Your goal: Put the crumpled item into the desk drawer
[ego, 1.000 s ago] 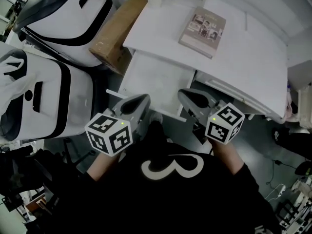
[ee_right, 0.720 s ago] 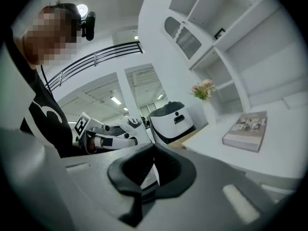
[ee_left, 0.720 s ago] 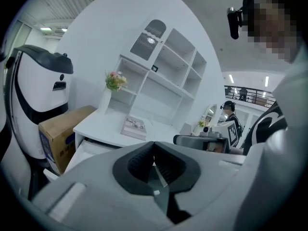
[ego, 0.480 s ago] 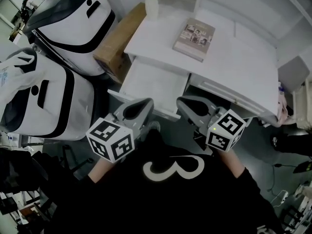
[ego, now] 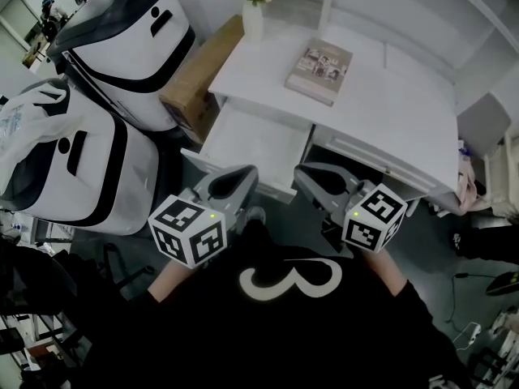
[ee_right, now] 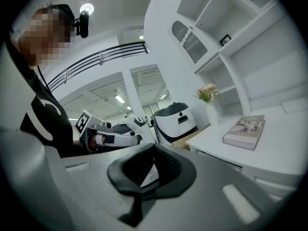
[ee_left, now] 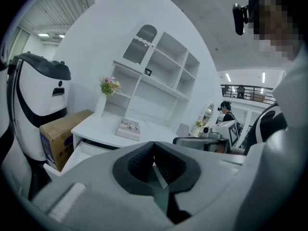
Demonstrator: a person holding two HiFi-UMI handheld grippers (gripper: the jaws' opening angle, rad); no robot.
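The white desk [ego: 381,96] has its left drawer [ego: 251,140] pulled out, and the drawer's white inside shows nothing in it. No crumpled item shows in any view. My left gripper [ego: 235,178] and right gripper [ego: 312,173] are held side by side close to the person's chest, just short of the drawer's front edge. Both point toward the desk. The jaws of each are pressed together with nothing between them, as seen in the left gripper view [ee_left: 154,146] and the right gripper view [ee_right: 154,150]. The drawer [ee_left: 82,150] lies below and left of the left jaws.
A book [ego: 319,59] lies on the desk top, and a vase of flowers [ego: 253,6] stands at its back left corner. A cardboard box [ego: 199,71] leans beside the desk. Two big white and black machines [ego: 89,136] stand on the left. White shelves [ee_left: 159,76] rise behind the desk.
The head view has tilted up, so the desk sits lower in frame and the vase and shelves now show. Both grippers have stayed shut and have hardly moved.
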